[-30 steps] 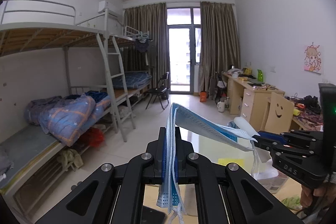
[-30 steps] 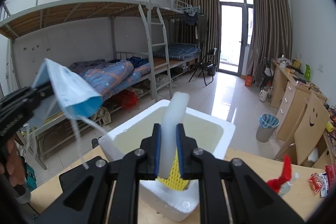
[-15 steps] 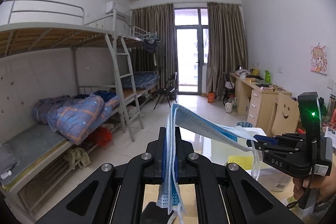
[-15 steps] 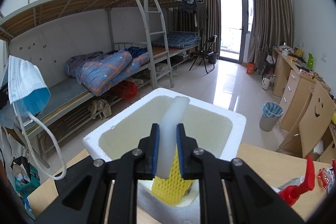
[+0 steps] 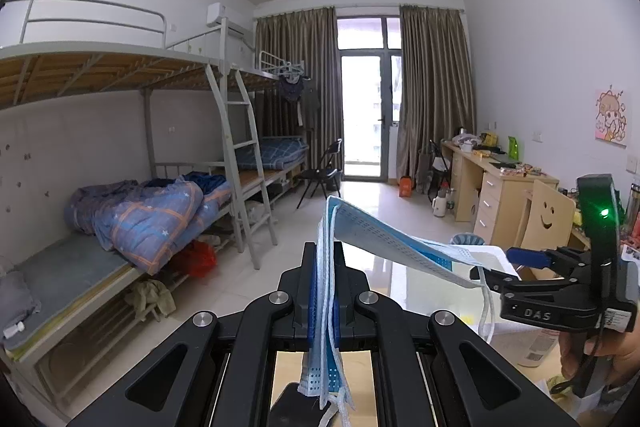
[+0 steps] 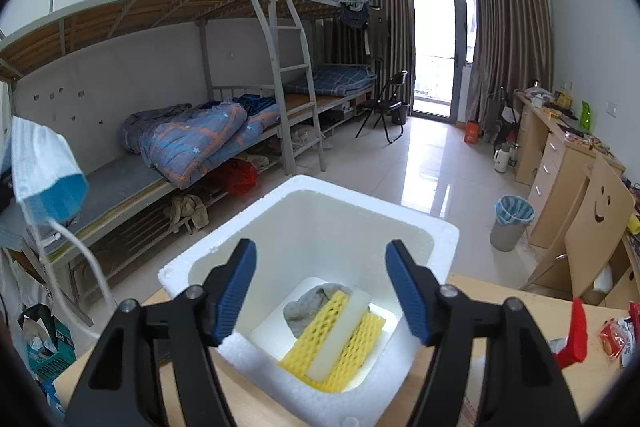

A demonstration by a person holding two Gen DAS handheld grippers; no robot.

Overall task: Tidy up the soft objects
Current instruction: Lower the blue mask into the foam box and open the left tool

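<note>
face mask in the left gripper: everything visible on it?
The face mask is a pleated disposable one, light blue, with white ear loops. It is clamped between the shut fingers of the left gripper, held in the air: one part hangs down below the fingers, the rest folds over and droops to the right. In the right wrist view it hangs at the left edge.

Soft daylight from the balcony door (image 5: 362, 115), floor (image 6: 436, 179) glare, sharp focus, fisheye-bent vignetted edges.
</note>
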